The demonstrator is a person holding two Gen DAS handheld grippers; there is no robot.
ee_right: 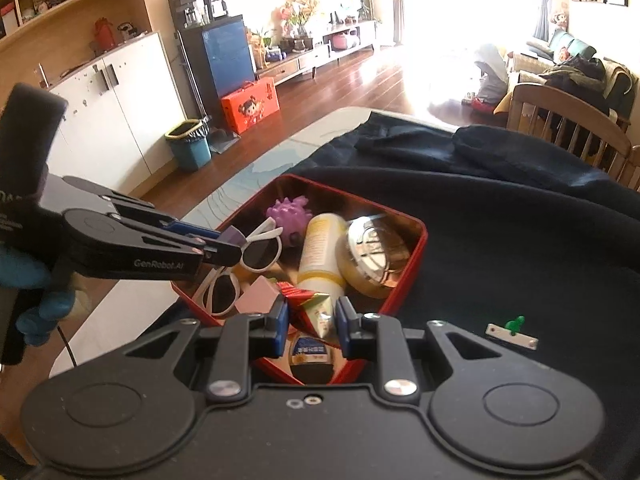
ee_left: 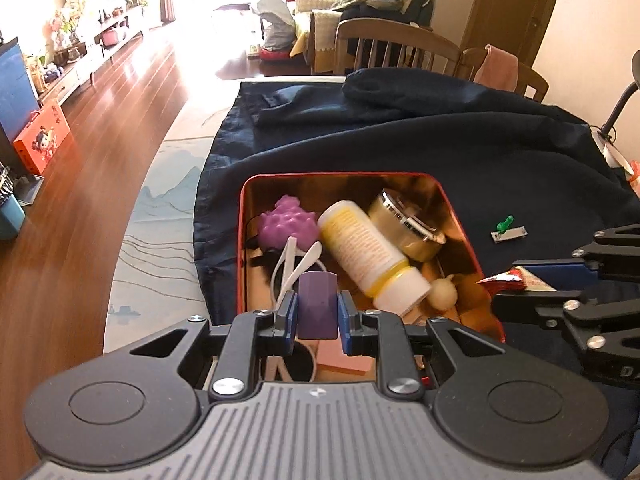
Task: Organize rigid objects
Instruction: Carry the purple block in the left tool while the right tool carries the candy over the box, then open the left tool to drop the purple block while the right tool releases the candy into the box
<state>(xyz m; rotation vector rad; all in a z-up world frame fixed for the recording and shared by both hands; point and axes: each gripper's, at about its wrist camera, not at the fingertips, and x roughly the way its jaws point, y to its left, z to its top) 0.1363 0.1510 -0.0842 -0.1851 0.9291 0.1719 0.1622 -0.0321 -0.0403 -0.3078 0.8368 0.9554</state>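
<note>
A red tin (ee_left: 242, 240) (ee_right: 417, 248) with a gold inside sits on a dark blue cloth. In it lie a purple spiky ball (ee_left: 286, 222) (ee_right: 289, 213), a yellow-and-white bottle (ee_left: 366, 248) (ee_right: 322, 248), a round jar with a silver lid (ee_left: 408, 220) (ee_right: 370, 254), white sunglasses (ee_right: 256, 254) and a pink block (ee_right: 260, 296). My left gripper (ee_left: 317, 312) (ee_right: 224, 247) is shut on a purple block (ee_left: 317, 306) (ee_right: 231, 236) above the tin's near end. My right gripper (ee_right: 312, 314) (ee_left: 508, 286) is shut on a red-and-white packet (ee_right: 316, 304) (ee_left: 520, 278) over the tin's near right corner.
A green pin on a small silver strip (ee_left: 508, 232) (ee_right: 512, 330) lies on the cloth (ee_left: 440, 140) to the right of the tin. Wooden chairs (ee_left: 392, 46) stand behind the table. A gloved hand (ee_right: 36, 280) holds the left gripper. The table's left edge drops to a wooden floor.
</note>
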